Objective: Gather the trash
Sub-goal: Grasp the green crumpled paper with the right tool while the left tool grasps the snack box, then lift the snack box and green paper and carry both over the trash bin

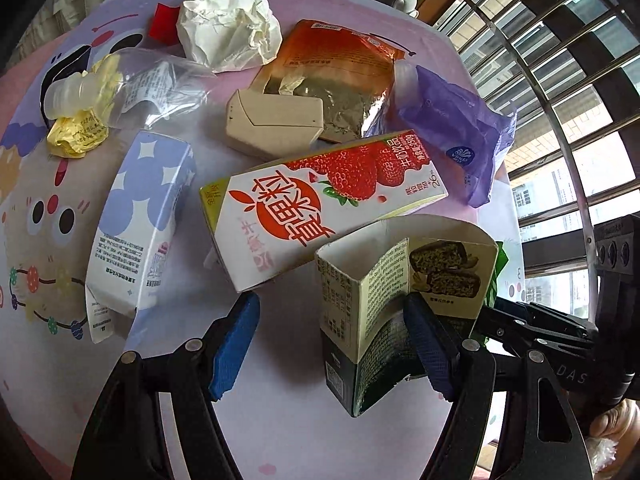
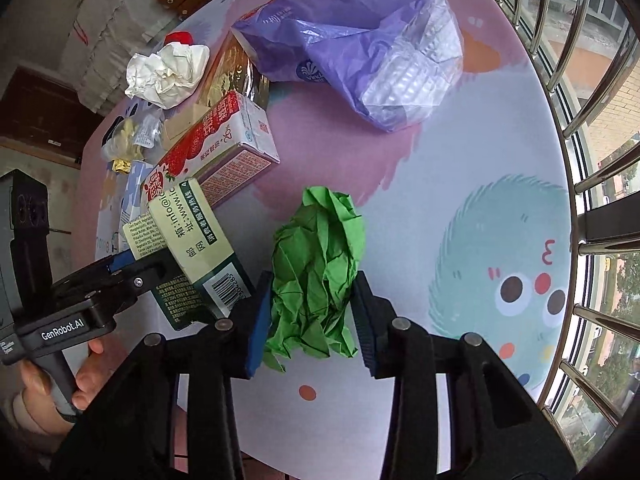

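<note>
My right gripper (image 2: 314, 300) is shut on a crumpled green paper ball (image 2: 320, 264), blue pads pressing both its sides just over the pastel tablecloth (image 2: 460, 152). My left gripper (image 1: 331, 300) stands open and wide. An open-topped snack-bar box (image 1: 384, 280) sits against its right finger (image 1: 428, 336), while the left finger (image 1: 234, 344) is well apart from it. Beyond lie a strawberry milk carton (image 1: 320, 204), a blue-dotted carton (image 1: 140, 232), a beige box (image 1: 276, 124), an orange foil pouch (image 1: 340, 68), a purple plastic bag (image 1: 456, 128) and a white paper wad (image 1: 228, 20).
A clear bag with yellow paper (image 1: 100, 100) and a red scrap (image 1: 162, 24) lie at the far left. Metal window bars (image 2: 592, 120) curve close along the table's right edge. A hand (image 2: 88, 364) holds the left gripper's handle. A bare cartoon-printed patch (image 2: 500, 272) lies right of the green paper.
</note>
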{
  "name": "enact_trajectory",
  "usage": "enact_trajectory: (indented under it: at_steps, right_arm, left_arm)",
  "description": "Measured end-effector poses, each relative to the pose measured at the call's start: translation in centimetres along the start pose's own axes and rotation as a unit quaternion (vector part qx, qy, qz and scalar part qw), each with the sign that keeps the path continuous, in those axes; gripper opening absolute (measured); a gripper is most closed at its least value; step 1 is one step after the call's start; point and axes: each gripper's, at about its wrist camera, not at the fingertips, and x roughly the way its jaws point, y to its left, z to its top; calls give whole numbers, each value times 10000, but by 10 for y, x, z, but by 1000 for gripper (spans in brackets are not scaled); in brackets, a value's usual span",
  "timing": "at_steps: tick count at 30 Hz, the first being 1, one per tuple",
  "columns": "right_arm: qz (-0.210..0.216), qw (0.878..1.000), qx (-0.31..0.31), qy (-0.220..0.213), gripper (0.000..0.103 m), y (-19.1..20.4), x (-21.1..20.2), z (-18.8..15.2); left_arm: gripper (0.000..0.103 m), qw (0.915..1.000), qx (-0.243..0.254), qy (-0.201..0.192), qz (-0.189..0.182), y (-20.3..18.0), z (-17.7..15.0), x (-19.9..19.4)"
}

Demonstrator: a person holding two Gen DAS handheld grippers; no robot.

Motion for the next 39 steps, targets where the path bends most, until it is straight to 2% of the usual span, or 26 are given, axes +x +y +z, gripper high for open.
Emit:
enact_trajectory:
  at_steps: [5,7,9,10,11,15,21,24,26,34,39]
  right_arm:
    - [92,9999,-132,27,34,5,-3,-5]
    - [112,9998,-181,26,34,5,-3,-5]
    - [122,9997,-211,18,34,5,-3,-4]
    - [129,9997,-218,16,33,5,-2,-4]
    - [140,9996,-225,14,33,5,-2,-4]
    - [188,9996,-225,8,33,2,-4,-6]
    - [158,9996,-228,23,32,1,-7,-10]
    - [135,9995,-297,20,31,5,-10,-17]
    - [91,9991,-407,24,30,12,-11,-22]
    - [41,9973,-737,3,30,42,-20,-52]
    - [27,9961,-881,-39,30,69,-26,-72]
  left_arm:
    - [76,9998,-39,-7,-175,-13,2,13]
    - [72,9997,-104,19,-221,-17,4,17]
    - [58,9993,-157,14,-332,-21,6,20]
    - [54,9991,-161,9,-383,-24,7,20]
    - [53,9994,-129,-3,-328,-28,8,20]
    - [35,9998,122,-175,7,-42,8,12]
    - [30,9988,124,-257,398,-61,-3,-6]
    - [25,9980,171,-366,476,-61,-17,-22]
    - [25,9968,230,-426,629,-60,-26,-31]
    - [25,9945,291,-615,797,-30,-73,-76]
    - [25,9909,390,-839,976,2,-102,-118]
